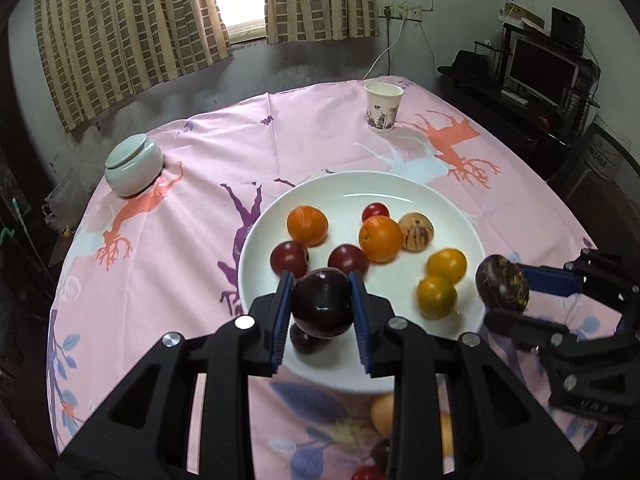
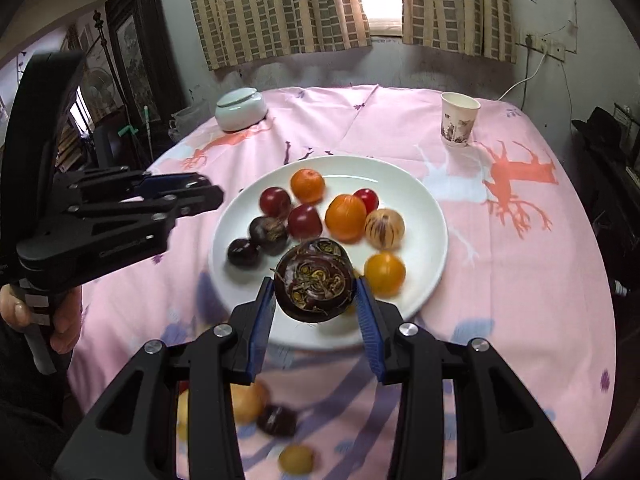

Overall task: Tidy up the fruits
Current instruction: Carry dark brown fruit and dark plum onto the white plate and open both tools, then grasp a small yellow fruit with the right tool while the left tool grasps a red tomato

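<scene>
A white plate (image 1: 352, 192) (image 2: 424, 216) on the pink tablecloth holds several fruits: oranges (image 1: 307, 225) (image 2: 345, 217), red plums (image 1: 289, 258) (image 2: 305, 221), yellow fruits (image 1: 446, 265) (image 2: 384, 273) and a striped pale fruit (image 1: 416, 231) (image 2: 384, 228). My left gripper (image 1: 322, 300) is shut on a dark purple plum (image 1: 322, 309) above the plate's near edge. In the right wrist view the left gripper (image 2: 208, 194) shows from the side, left of the plate. My right gripper (image 2: 316, 292) is shut on a dark mangosteen (image 2: 315, 285) over the plate's near side; it also shows in the left wrist view (image 1: 502, 288).
A paper cup (image 1: 383, 107) (image 2: 458, 119) stands at the far right of the table. A lidded white jar (image 1: 134, 164) (image 2: 241, 109) sits far left. Loose fruits (image 2: 276, 420) lie on the cloth below the grippers. A monitor (image 1: 542, 72) stands right of the table.
</scene>
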The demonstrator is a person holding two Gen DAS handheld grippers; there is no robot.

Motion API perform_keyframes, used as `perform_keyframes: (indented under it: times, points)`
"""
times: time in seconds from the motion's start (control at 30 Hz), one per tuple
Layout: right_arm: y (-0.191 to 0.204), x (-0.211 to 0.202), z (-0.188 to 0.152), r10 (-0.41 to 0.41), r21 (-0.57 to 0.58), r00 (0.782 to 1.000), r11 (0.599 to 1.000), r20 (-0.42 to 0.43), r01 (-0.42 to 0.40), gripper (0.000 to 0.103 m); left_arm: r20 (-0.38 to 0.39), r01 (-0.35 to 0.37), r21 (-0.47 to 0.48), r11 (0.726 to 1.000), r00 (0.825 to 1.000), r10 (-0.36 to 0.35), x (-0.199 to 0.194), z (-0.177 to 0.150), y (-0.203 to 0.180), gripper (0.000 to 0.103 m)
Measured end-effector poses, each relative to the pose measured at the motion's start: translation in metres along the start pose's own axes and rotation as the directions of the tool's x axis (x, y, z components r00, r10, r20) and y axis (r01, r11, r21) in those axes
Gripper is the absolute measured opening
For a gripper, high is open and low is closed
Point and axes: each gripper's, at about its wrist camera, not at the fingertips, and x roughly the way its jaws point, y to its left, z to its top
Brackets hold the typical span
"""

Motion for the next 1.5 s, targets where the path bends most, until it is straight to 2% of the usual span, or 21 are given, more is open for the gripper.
perform_keyframes:
  times: [0.13, 0.27, 0.7, 0.77, 0.8, 0.83, 0.87, 0.9, 0.93, 1.03, 1.1, 1.17, 1.23, 1.27, 1.3, 1.43, 1.5]
  points:
    - [-0.011, 0.034, 0.019, -0.012, 0.009, 0.999, 1.0, -0.044, 0.012, 0.041, -0.056, 0.0, -0.015, 1.0, 0.998, -0.001, 0.047, 0.022, -0.002, 0.029]
    - [-0.016, 0.055, 0.027, -0.012, -0.003, 0.997, 1.0, -0.076, 0.012, 0.041, -0.094, 0.028, -0.041, 0.999, 0.995, -0.032, 0.078, 0.034, 0.001, 0.029]
    - [-0.018, 0.083, 0.03, -0.025, -0.01, 0.994, 1.0, -0.104, 0.024, 0.041, -0.118, 0.058, -0.044, 0.997, 0.991, -0.063, 0.108, 0.046, -0.001, 0.029]
    - [-0.016, 0.084, 0.031, -0.043, -0.026, 0.994, 0.999, -0.105, 0.04, 0.041, -0.121, 0.059, -0.052, 0.997, 0.99, -0.065, 0.109, 0.047, 0.001, 0.03]
    - [-0.015, 0.087, 0.032, -0.049, -0.036, 0.991, 0.998, -0.121, 0.045, 0.042, -0.121, 0.062, -0.058, 0.996, 0.99, -0.068, 0.109, 0.048, 0.002, 0.034]
    - [-0.015, 0.088, 0.032, -0.051, -0.042, 0.99, 0.998, -0.131, 0.046, 0.052, -0.119, 0.062, -0.063, 0.996, 0.991, -0.069, 0.108, 0.048, 0.003, 0.047]
    - [-0.014, 0.086, 0.032, -0.056, -0.045, 0.991, 0.998, -0.126, 0.05, 0.062, -0.108, 0.058, -0.066, 0.996, 0.992, -0.065, 0.104, 0.049, 0.005, 0.054]
    - [-0.014, 0.082, 0.032, -0.065, -0.049, 0.993, 0.997, -0.099, 0.06, 0.064, -0.091, 0.054, -0.069, 0.996, 0.994, -0.06, 0.098, 0.05, 0.006, 0.067]
    - [-0.013, 0.078, 0.031, -0.075, -0.053, 0.994, 0.996, -0.079, 0.071, 0.064, -0.074, 0.049, -0.069, 0.996, 0.996, -0.055, 0.09, 0.05, 0.008, 0.076]
    - [-0.011, 0.061, 0.033, -0.106, -0.065, 0.993, 0.993, -0.05, 0.102, 0.064, -0.03, 0.048, -0.077, 0.996, 0.998, -0.05, 0.061, 0.049, 0.013, 0.091]
    - [-0.009, 0.05, 0.032, -0.13, -0.074, 0.991, 0.989, -0.038, 0.127, 0.067, -0.002, 0.048, -0.088, 0.995, 0.999, -0.049, 0.04, 0.045, 0.017, 0.094]
    - [-0.007, 0.037, 0.025, -0.163, -0.08, 0.986, 0.984, -0.038, 0.16, 0.073, 0.018, 0.035, -0.09, 0.995, 0.999, -0.033, 0.015, 0.034, 0.022, 0.095]
    - [-0.005, 0.022, 0.012, -0.189, -0.082, 0.982, 0.979, -0.028, 0.186, 0.084, 0.047, 0.014, -0.09, 0.996, 0.999, -0.01, -0.007, 0.018, 0.024, 0.101]
    - [-0.004, 0.013, 0.004, -0.198, -0.08, 0.98, 0.977, -0.016, 0.197, 0.091, 0.068, 0.002, -0.09, 0.996, 0.998, 0.004, -0.02, 0.005, 0.025, 0.101]
    - [-0.002, 0.003, -0.005, -0.212, -0.082, 0.977, 0.974, 0.006, 0.212, 0.094, 0.081, -0.017, -0.09, 0.996, 0.996, 0.024, -0.03, -0.007, 0.026, 0.101]
    - [0.013, -0.033, -0.043, -0.279, -0.115, 0.957, 0.951, 0.082, 0.287, 0.1, 0.12, -0.109, -0.077, 0.991, 0.986, 0.118, -0.06, -0.067, 0.023, 0.101]
    - [0.017, -0.047, -0.062, -0.271, -0.105, 0.958, 0.954, 0.091, 0.28, 0.102, 0.114, -0.138, -0.075, 0.988, 0.983, 0.146, -0.067, -0.095, 0.022, 0.101]
